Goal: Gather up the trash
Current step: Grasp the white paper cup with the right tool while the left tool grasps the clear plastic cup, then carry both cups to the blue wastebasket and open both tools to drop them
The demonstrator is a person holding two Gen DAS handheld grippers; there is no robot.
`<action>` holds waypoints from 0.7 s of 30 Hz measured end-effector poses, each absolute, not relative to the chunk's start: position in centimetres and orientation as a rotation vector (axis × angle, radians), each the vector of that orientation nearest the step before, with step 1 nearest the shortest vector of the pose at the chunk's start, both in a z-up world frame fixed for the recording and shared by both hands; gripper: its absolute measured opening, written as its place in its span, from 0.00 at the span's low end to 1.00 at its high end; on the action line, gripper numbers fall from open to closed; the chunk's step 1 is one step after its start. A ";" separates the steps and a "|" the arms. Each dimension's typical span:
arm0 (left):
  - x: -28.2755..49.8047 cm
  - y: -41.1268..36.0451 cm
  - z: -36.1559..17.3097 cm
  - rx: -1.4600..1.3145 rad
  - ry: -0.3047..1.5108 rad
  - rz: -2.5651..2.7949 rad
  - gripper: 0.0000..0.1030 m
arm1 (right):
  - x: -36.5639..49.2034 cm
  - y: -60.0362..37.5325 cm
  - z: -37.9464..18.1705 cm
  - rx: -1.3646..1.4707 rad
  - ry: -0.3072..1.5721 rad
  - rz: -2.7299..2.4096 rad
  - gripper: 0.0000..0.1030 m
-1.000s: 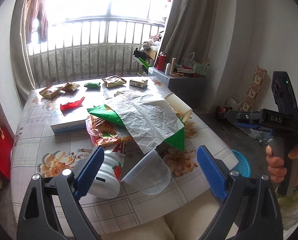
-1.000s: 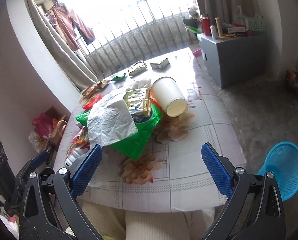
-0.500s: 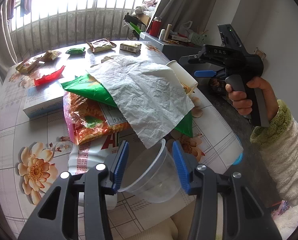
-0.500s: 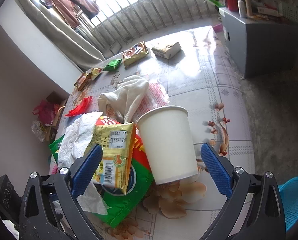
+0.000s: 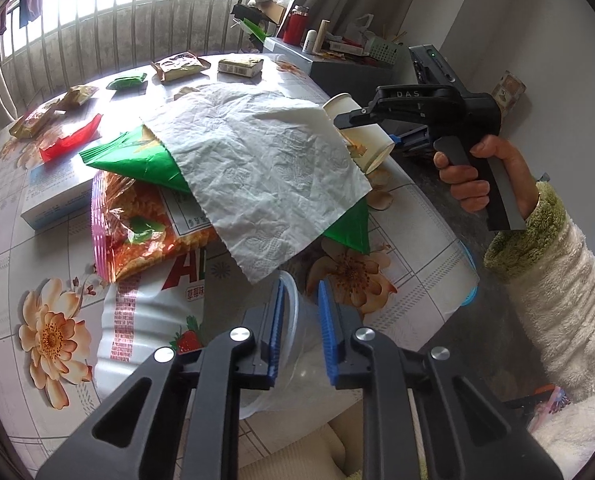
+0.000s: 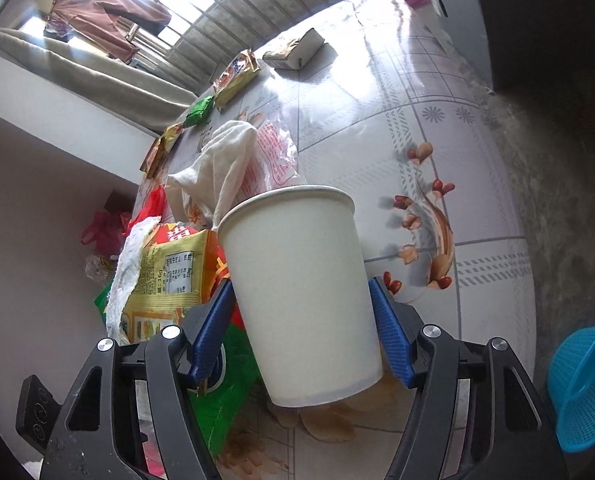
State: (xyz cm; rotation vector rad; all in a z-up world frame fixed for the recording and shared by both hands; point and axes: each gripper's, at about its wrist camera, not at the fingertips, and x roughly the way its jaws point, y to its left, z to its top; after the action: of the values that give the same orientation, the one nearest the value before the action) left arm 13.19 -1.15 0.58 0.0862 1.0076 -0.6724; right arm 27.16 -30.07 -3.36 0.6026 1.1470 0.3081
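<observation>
My left gripper [image 5: 299,330] is shut on the rim of a clear plastic cup [image 5: 293,356] lying at the table's near edge. My right gripper [image 6: 301,328] is shut on a white paper cup [image 6: 301,296] that lies on its side with its base toward the far side; it also shows in the left wrist view [image 5: 367,138]. A pile of trash lies between them: a white tissue [image 5: 257,160], a green wrapper [image 5: 137,156], an orange snack bag [image 5: 137,224] and a white strawberry-print bottle [image 5: 149,320].
Small wrappers [image 5: 179,65], a red wrapper [image 5: 71,142] and a flat box [image 5: 53,196] lie across the flowered table [image 5: 413,240]. A blue basket [image 6: 585,384] stands on the floor at the right. A grey cabinet [image 5: 349,70] stands beyond the table.
Both grippers moved in and closed: the left one on the clear plastic cup's rim, the right one around the white paper cup.
</observation>
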 end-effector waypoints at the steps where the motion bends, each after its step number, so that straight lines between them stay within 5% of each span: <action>1: 13.1 -1.2 0.7 0.086 1.006 -0.673 0.13 | 26.6 -30.5 -3.2 0.615 1.142 0.303 0.61; 21: 6.7 -4.1 5.4 0.101 0.958 -0.735 0.09 | 7.1 -36.7 0.1 0.865 0.906 0.233 0.61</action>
State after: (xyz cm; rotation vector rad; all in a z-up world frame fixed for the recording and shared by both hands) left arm 6.71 -4.07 5.38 0.1006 0.9583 -0.7349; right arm 7.13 -36.66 0.06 0.8653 0.9064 0.2330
